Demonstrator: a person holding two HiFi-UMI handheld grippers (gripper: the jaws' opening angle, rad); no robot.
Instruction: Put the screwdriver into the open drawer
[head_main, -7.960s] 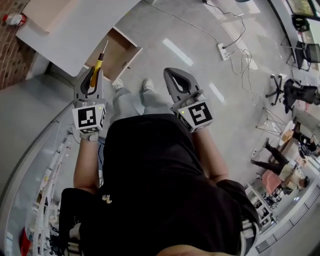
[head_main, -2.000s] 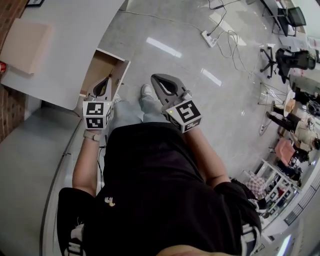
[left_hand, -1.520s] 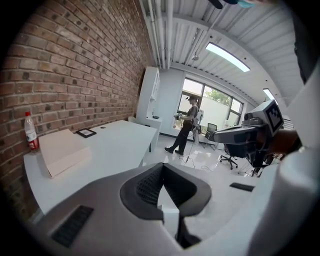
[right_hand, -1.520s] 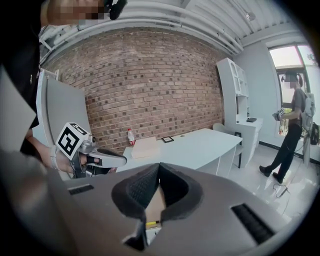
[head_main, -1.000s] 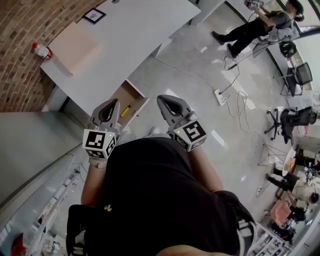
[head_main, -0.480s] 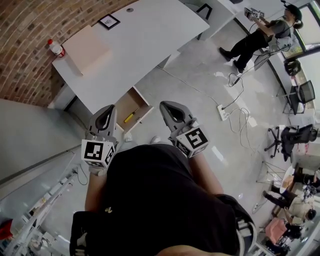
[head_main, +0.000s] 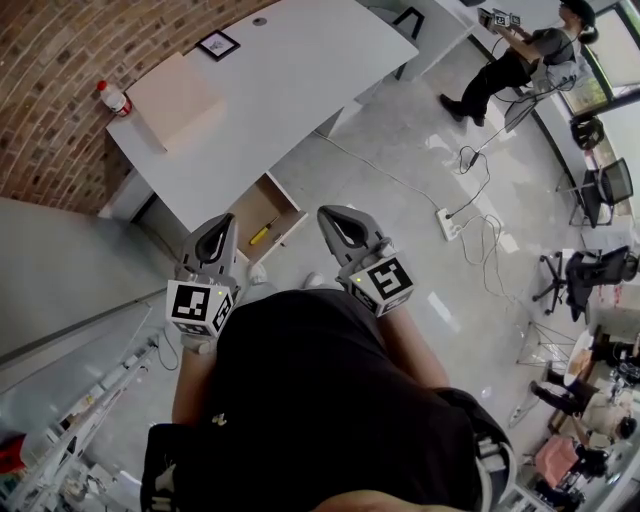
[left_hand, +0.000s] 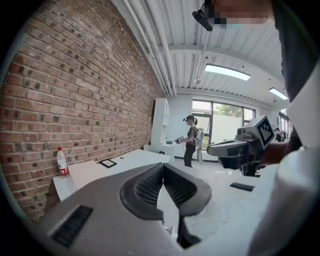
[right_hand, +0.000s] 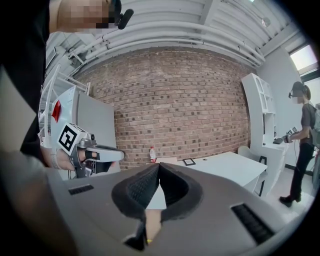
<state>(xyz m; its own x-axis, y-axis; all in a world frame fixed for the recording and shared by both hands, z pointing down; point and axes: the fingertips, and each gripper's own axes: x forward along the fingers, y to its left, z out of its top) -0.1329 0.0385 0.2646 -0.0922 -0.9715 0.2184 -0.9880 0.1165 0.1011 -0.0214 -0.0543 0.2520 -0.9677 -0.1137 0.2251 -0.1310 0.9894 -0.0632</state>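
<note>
Nearest to the person, the left gripper (head_main: 224, 220) is held in the air with its fingers (left_hand: 150, 185) pressed together and nothing between them. The right gripper (head_main: 324, 212), at 3 o'clock from it, is the same: fingers (right_hand: 142, 192) closed and empty.

Just beyond the left gripper, at about 1 o'clock, the open drawer (head_main: 288, 196) sticks out from under the white desk (head_main: 290, 80). The yellow-handled screwdriver (head_main: 261, 232) lies slanted on the drawer's bottom, toward its outer end. So, in my judgement, the task is already done.

The risks I see now are small ones. The drawer stands open close to the person's shoes (head_main: 257, 272), so a step forward could bump it. Such a knock, or a hard push to close the drawer, could make the loose tool roll or slide, because nothing holds it in place. I cannot tell how deep the drawer walls are.

Farther off, at 2 o'clock from the right gripper, a power strip (head_main: 446, 224) with loose cables lies on the floor. Walking that way could catch a foot in them.
</note>
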